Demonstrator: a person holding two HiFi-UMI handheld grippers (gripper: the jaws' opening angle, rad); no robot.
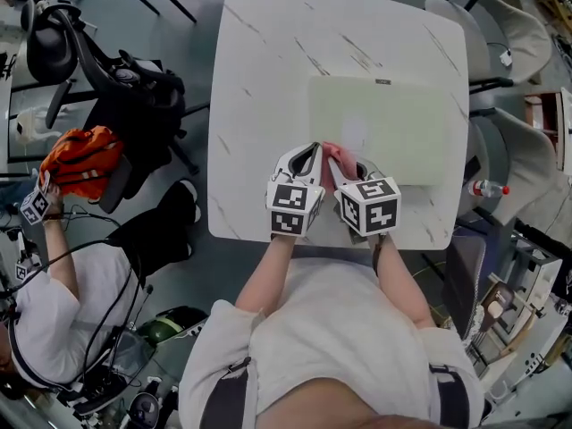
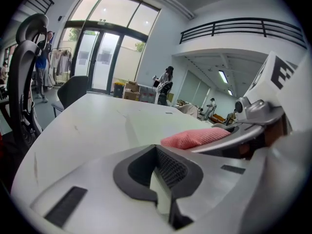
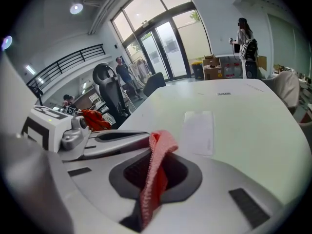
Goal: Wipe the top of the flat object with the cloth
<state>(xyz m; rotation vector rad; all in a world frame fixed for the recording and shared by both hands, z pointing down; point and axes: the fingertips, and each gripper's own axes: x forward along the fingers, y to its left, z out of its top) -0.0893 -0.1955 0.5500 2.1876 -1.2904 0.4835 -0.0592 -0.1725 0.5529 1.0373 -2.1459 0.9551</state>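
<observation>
Hovering over the near edge of the white table (image 1: 255,105), the left gripper (image 1: 307,154) has its jaws together on nothing. Just right of it, the right gripper (image 1: 361,164) is clamped on the pink cloth (image 1: 338,156), which pokes out between the two. The pale green flat object (image 1: 393,119) lies just beyond, towards the table's right side

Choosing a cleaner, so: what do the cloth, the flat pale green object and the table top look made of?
Cloth: pink textile, visible mesh weave, folds limply. Flat object: smooth matte pale green sheet, perhaps plastic or rubber; cannot tell. Table top: white with dark veins, marble or a marble-look laminate.
</observation>
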